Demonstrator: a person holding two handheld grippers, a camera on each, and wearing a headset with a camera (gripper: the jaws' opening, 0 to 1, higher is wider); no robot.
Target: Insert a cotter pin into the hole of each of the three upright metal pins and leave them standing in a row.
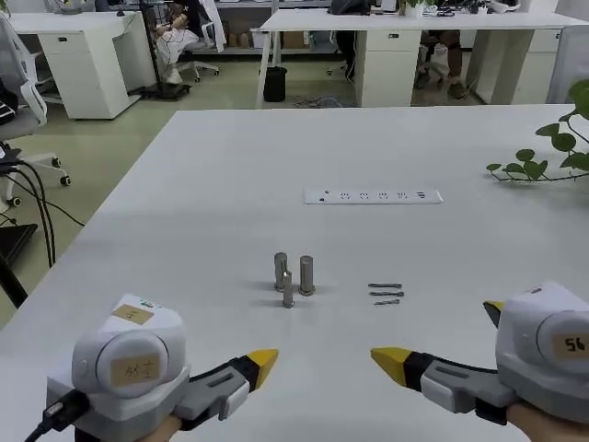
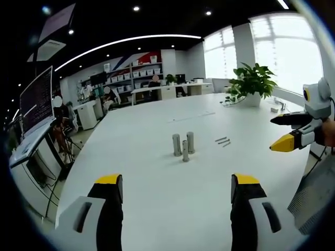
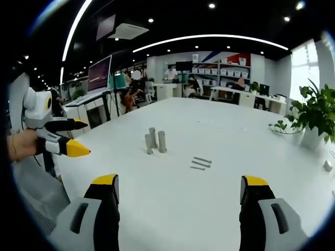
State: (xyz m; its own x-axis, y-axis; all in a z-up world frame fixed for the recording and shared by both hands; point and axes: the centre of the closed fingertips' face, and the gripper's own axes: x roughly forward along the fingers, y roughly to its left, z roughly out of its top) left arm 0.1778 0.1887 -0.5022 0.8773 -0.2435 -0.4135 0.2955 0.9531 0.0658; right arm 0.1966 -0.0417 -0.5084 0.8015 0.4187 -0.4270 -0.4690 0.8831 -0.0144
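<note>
Three short grey metal cylinders [image 1: 306, 275] stand upright in a tight cluster, one in front of two. Three thin metal cotter pins [image 1: 386, 294] lie flat, parallel, near their right.

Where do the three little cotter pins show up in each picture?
Head view: cotter pins right of centre, lower half.
Left gripper view: cotter pins right of centre, near mid-height.
Right gripper view: cotter pins just right of centre, lower half.
Landmark: upright metal pins, just left of them everywhere.
</note>
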